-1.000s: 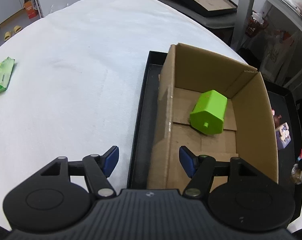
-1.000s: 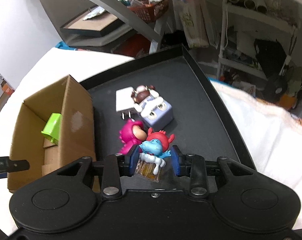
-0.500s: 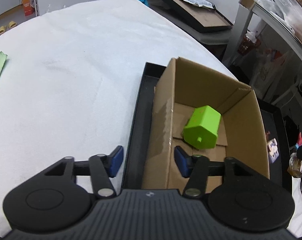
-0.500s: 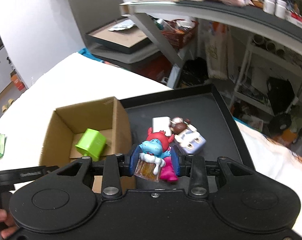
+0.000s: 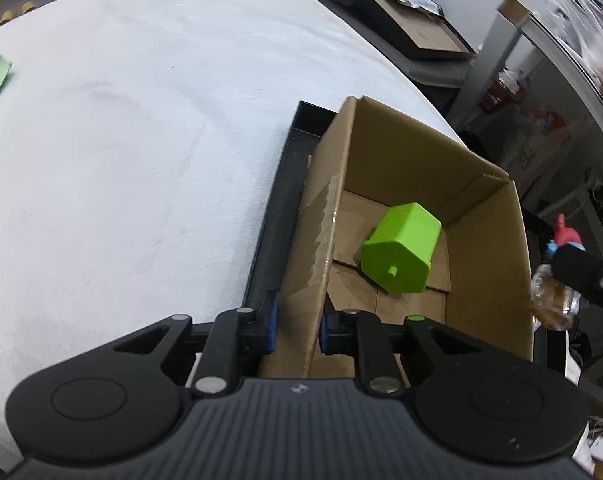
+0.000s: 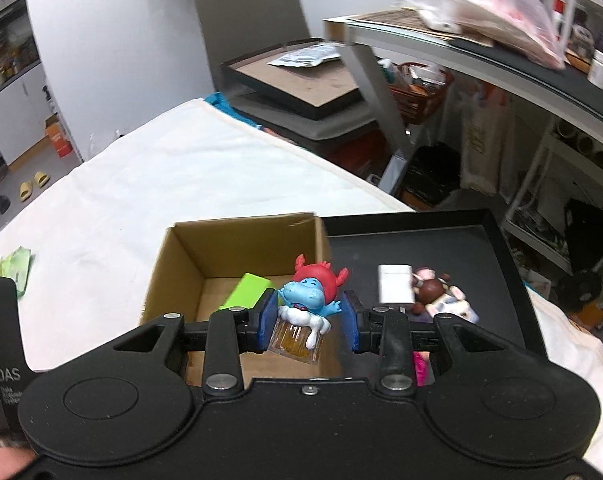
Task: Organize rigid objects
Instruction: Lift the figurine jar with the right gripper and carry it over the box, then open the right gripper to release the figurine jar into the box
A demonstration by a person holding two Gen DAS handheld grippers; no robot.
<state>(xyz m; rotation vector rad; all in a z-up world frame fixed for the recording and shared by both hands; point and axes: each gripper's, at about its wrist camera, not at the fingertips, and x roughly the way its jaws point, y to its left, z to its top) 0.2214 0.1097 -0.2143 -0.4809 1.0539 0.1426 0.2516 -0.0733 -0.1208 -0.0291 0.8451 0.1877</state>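
Your left gripper point(image 5: 297, 327) pinches the brown cardboard box's point(image 5: 413, 168) wall; your right gripper point(image 6: 307, 320) clamps the blue, red-haired figurine point(image 6: 307, 294). The box sits in a black tray point(image 6: 453, 240) on the white-clothed table point(image 5: 133, 120), with cluttered grey shelving point(image 6: 481, 64) behind.

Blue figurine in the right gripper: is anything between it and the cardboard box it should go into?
Nothing visible blocks it. The right gripper holds the blue figurine over the open-topped cardboard box. Inside lies only a green block, with bare floor beside it. The left gripper clamps the box's near-left wall, clear of the opening.
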